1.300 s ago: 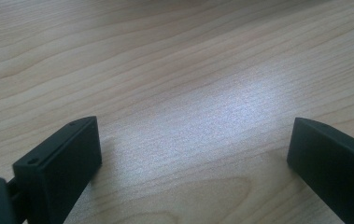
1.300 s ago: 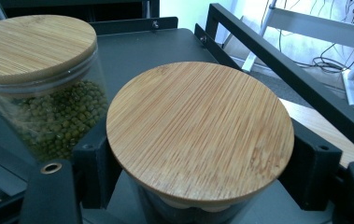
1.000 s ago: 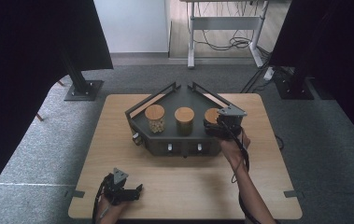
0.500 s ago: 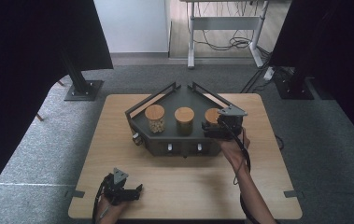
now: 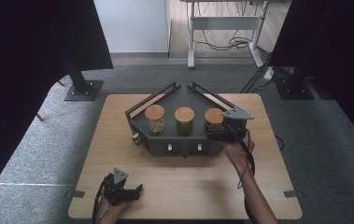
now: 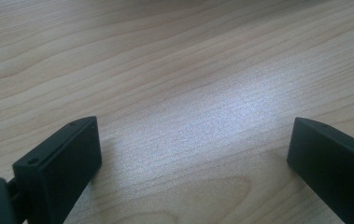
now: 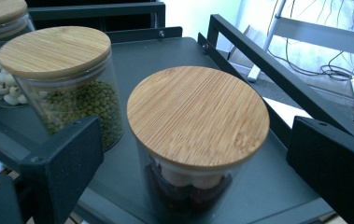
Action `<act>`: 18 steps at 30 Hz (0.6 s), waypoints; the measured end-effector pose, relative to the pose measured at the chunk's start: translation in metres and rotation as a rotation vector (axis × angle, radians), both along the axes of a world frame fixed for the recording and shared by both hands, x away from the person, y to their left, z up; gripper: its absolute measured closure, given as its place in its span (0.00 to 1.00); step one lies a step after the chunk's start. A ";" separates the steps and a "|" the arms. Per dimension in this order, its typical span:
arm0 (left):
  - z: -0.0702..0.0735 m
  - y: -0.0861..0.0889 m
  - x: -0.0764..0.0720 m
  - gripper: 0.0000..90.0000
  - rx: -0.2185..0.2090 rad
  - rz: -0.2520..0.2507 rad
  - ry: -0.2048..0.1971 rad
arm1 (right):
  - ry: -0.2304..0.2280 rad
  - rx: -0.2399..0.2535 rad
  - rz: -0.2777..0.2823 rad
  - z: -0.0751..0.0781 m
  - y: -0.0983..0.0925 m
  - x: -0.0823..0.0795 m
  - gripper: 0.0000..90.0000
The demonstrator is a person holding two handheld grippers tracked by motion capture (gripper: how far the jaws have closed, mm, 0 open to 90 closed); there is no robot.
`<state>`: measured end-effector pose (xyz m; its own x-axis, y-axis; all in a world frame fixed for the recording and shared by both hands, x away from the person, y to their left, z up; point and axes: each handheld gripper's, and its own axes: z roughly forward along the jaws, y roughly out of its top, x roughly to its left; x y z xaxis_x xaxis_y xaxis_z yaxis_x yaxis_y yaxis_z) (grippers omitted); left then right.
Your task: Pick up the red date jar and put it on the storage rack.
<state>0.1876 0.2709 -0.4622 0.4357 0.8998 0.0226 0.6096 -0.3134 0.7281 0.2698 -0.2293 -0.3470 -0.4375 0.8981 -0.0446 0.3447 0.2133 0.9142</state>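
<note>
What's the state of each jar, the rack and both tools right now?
Glass jar of white beans: upright, bamboo lid on.
Glass jar of green beans: upright, lidded.
Glass jar of dark contents: upright, lidded, ungripped.
Dark metal rack: holding all three.
Left tool: open, over table.
Right tool: open, flanking jar.

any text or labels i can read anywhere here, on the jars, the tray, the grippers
None: no readable text in any view.
The three jars have plain bamboo lids and bare glass, no labels.
The dark tray has small pale knobs on its front, unmarked as far as can be seen.
The left gripper and right gripper show plain black jaws with no marking.
</note>
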 end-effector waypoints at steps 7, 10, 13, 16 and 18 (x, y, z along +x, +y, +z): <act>0.000 0.000 0.000 0.03 -0.002 0.001 -0.001 | -0.016 -0.001 0.013 0.000 -0.006 -0.012 0.05; 0.000 0.000 0.000 0.03 -0.001 0.001 -0.001 | -0.020 -0.002 0.019 0.000 -0.009 -0.016 0.05; 0.000 0.000 0.000 0.03 -0.002 0.001 -0.001 | -0.025 -0.002 0.025 -0.001 -0.011 -0.020 0.06; 0.000 0.000 0.000 0.03 -0.001 0.001 0.000 | -0.033 -0.007 0.033 -0.003 -0.013 -0.025 0.06; 0.000 0.000 0.000 0.03 -0.001 0.000 0.000 | -0.041 -0.010 0.034 -0.005 -0.014 -0.029 0.06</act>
